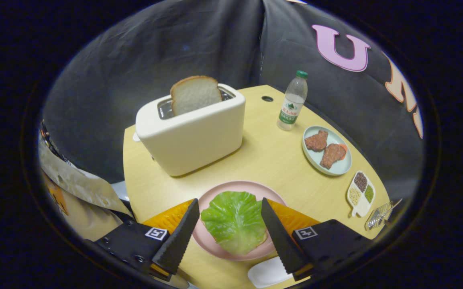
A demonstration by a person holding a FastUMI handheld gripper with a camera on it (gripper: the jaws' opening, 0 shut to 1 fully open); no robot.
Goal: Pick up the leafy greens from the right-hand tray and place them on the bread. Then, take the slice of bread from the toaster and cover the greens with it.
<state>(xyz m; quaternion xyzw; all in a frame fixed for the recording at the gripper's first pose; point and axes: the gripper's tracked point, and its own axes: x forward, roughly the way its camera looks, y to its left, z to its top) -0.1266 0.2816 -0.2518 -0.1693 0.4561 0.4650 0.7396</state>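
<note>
A green lettuce leaf [234, 220] lies on a pink plate [231, 188], covering a bread slice whose edge peeks out at the leaf's near right. My gripper [230, 209] hovers over the plate, open, one finger on each side of the leaf, with nothing held. Beyond the plate stands a cream toaster [191, 132] with a slice of bread [195, 94] sticking up out of its slot.
A water bottle [292, 102] stands behind and right of the toaster. A pale blue plate [337, 166] holds two brown meat pieces. A small divided dish [360, 193] of grains sits near the table's right edge. A white tray [267, 273] lies beside the right finger.
</note>
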